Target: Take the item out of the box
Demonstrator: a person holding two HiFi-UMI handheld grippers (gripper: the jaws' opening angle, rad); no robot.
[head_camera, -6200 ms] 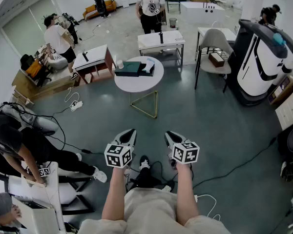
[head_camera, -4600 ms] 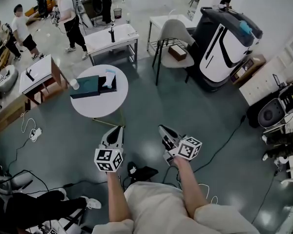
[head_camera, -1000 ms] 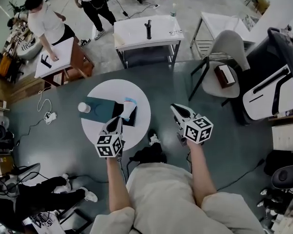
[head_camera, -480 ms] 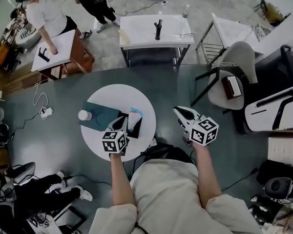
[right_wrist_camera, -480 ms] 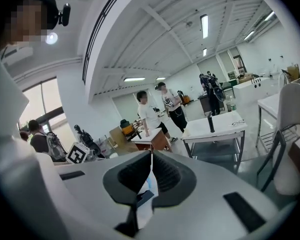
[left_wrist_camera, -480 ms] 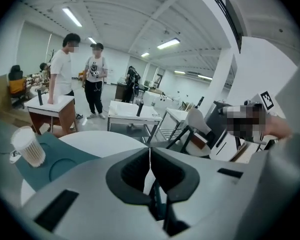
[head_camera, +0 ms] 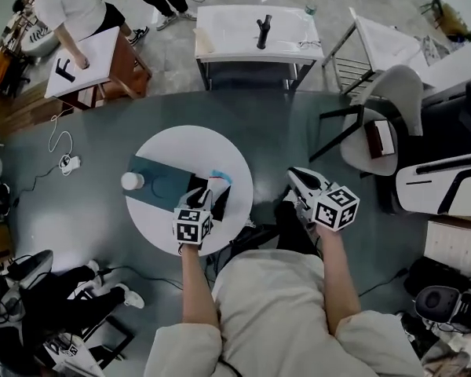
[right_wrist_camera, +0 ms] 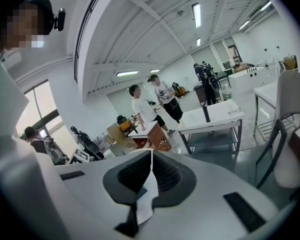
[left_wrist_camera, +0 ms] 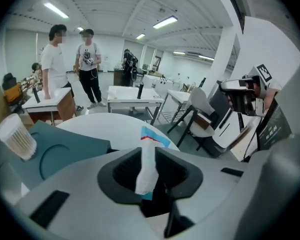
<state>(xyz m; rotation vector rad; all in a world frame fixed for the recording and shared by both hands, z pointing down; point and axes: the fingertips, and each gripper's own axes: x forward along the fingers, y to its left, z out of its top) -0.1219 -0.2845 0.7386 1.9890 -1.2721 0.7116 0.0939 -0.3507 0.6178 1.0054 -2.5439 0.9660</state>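
On the round white table (head_camera: 180, 144) lies a dark open box (head_camera: 222, 204), and beside it a teal lid (head_camera: 158, 185). A white pack with a blue and red top (head_camera: 217, 181) stands up out of the box. My left gripper (head_camera: 202, 196) is over the table's near edge, with its tips just short of the pack. In the left gripper view the pack (left_wrist_camera: 153, 135) shows straight ahead, beyond the left gripper (left_wrist_camera: 149, 153). Its jaws are opening, parted by a narrow slit, with nothing between them. My right gripper (head_camera: 298, 177) hangs to the right of the table, shut and empty (right_wrist_camera: 151, 156).
A white cup (head_camera: 132, 181) stands at the lid's left end. Beyond the round table is a white desk (head_camera: 255, 34), and a grey chair (head_camera: 392, 93) stands at the right. A person leans at a wooden desk (head_camera: 86, 61) at the far left. Cables lie on the floor.
The round table has come closer. My left gripper has moved forward over its near edge, up to the box. The right gripper has stayed level, off the table's right side.
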